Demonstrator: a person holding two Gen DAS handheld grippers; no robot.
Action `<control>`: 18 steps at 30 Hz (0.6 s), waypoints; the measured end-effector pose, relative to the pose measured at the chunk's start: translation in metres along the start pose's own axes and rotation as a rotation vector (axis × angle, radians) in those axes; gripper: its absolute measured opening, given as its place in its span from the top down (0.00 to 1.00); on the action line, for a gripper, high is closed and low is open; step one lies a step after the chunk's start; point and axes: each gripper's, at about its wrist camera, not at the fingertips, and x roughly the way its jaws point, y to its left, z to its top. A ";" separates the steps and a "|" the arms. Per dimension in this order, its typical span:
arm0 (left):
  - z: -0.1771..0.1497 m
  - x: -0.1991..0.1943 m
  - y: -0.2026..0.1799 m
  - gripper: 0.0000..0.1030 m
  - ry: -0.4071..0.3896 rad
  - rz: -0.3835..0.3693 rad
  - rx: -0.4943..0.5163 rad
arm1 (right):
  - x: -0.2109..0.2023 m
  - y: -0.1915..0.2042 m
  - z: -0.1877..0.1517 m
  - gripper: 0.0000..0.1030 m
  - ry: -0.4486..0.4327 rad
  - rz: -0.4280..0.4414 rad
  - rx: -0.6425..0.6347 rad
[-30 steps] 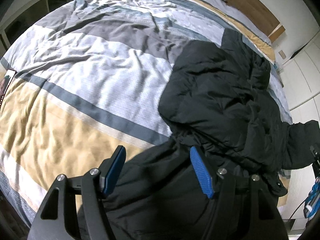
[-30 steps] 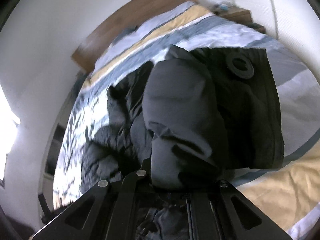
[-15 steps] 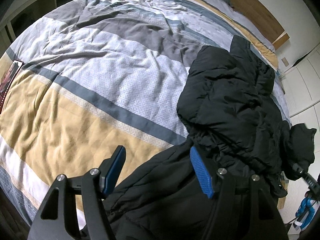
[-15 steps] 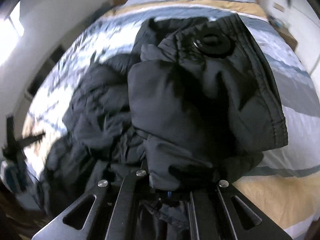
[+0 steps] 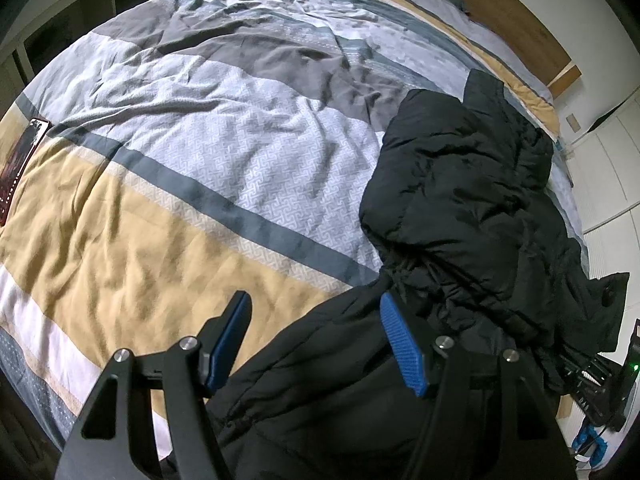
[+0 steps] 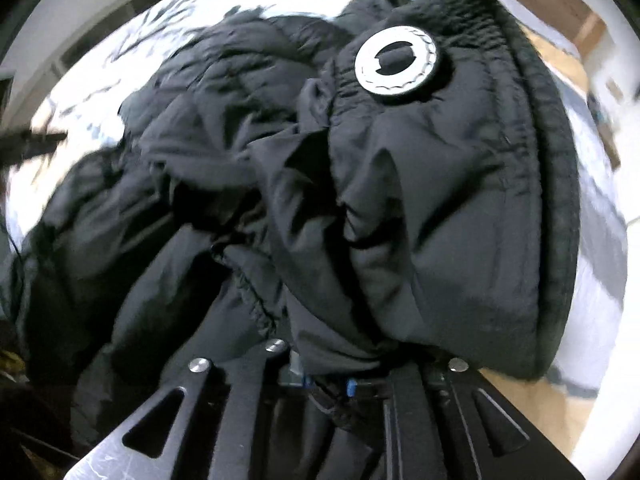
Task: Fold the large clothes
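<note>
A black puffer jacket point(image 5: 460, 200) lies bunched along the right side of a striped bed cover point(image 5: 200, 160). My left gripper point(image 5: 316, 340) is open, its blue pads point(image 5: 400, 344) spread wide just above the jacket's near edge; nothing is between them. My right gripper point(image 6: 328, 380) is shut on a fold of the same jacket point(image 6: 400, 220), which drapes over the fingers and hides them. A round silver badge point(image 6: 396, 64) shows on the held part. The right gripper also shows at the right edge of the left wrist view point(image 5: 600, 384).
A wooden headboard point(image 5: 480, 8) runs along the far side of the bed. A dark flat object point(image 5: 20, 160) lies at the bed's left edge. White cupboard doors point(image 5: 608, 168) stand to the right. Shelving point(image 5: 100, 12) is at the far left.
My right gripper has swung round with the jacket fold held in it, bringing the badge closer. My left gripper has drifted left and stayed open.
</note>
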 end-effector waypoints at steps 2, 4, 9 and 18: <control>-0.001 0.000 -0.003 0.37 -0.001 0.001 0.004 | 0.000 0.006 -0.003 0.76 -0.002 0.004 -0.021; -0.002 -0.001 -0.005 0.37 -0.003 0.002 0.007 | 0.000 0.012 -0.005 0.69 -0.007 0.009 -0.040; -0.003 -0.003 -0.011 0.37 -0.003 0.004 0.012 | -0.003 0.025 -0.006 0.53 -0.009 0.025 -0.079; -0.001 -0.013 -0.024 0.37 -0.029 -0.014 0.033 | -0.016 0.044 -0.009 0.45 -0.026 0.061 -0.132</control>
